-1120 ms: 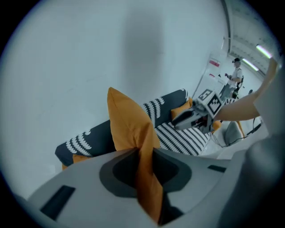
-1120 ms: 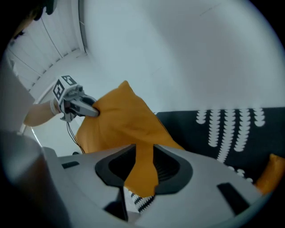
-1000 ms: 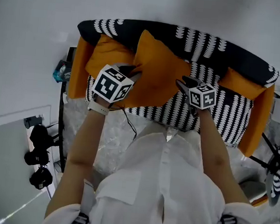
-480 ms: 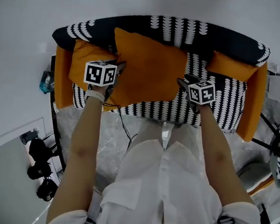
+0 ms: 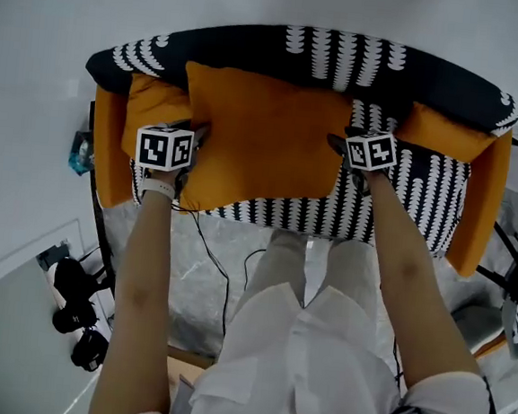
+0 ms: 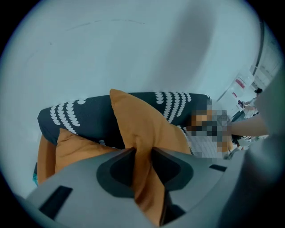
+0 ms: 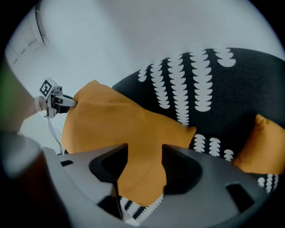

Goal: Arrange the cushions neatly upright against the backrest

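Your left gripper (image 6: 143,153) has just been opening its jaws, yet a creased fold of the large orange cushion (image 5: 265,135) is pinched between them, at the cushion's left edge. Your right gripper (image 7: 142,151) has opened much further, and the cushion's right corner lies flat in the wide gap, seemingly no longer pressed. Since 1 second ago both grippers have come down and the cushion has come down with them: it now stands square-on with its lower edge over the striped seat (image 5: 404,196) and its top against the dark patterned backrest (image 5: 344,56). That reads as the set-down of this cushion, with only the let-go left. 2 smaller orange cushions (image 5: 151,106) sit at the backrest's 2 ends, 1 partly behind the big 1
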### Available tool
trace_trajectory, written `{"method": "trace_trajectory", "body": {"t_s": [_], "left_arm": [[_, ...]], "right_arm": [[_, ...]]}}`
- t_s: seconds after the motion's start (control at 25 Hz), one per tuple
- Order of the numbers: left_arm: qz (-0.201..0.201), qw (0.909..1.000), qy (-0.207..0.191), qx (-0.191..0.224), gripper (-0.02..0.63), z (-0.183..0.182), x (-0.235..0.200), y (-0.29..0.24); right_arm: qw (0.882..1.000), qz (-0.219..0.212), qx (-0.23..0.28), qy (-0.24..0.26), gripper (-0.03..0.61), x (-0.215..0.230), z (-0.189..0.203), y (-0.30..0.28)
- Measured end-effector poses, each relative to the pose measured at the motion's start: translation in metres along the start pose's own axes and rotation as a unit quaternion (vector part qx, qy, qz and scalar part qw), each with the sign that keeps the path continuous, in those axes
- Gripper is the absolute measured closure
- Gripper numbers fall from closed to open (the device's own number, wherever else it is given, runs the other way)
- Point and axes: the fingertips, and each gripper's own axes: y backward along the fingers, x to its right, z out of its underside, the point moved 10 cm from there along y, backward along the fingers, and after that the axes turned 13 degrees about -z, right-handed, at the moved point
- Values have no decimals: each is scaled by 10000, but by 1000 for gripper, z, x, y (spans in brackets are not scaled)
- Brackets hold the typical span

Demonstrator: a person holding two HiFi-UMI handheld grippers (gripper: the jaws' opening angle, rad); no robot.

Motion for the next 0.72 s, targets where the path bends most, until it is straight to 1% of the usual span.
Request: {"method": "trace_trajectory", "body": {"t_s": [0.2, 0.36, 0.52, 0.56, 0.6, 0.72], "left_arm": [[-308, 9989, -39, -346, 483, 4, -24, -30], [-488, 9969, 156, -595, 482, 2, -38, -52], [-642, 9950, 165, -741, 482, 1, -44, -68], [-679, 9946, 187, -767, 483, 1, -45, -71], [-709, 9942, 224, -783, 485, 2, -46, -74], [-758, 9938, 307, -757, 488, 4, -46, -77]], "right_arm": [[9978, 67, -472, -470, 307, 34, -11, -36], [9890, 171, -919, -1145, 264, 50, -5, -64], [9840, 235, -1023, -1441, 261, 53, 0, -85], [9831, 201, -1059, -1480, 264, 54, 0, -88], [9824, 164, -1097, -1506, 280, 55, -2, -90], [9837, 178, -1095, -1413, 379, 50, -6, -91]]}}
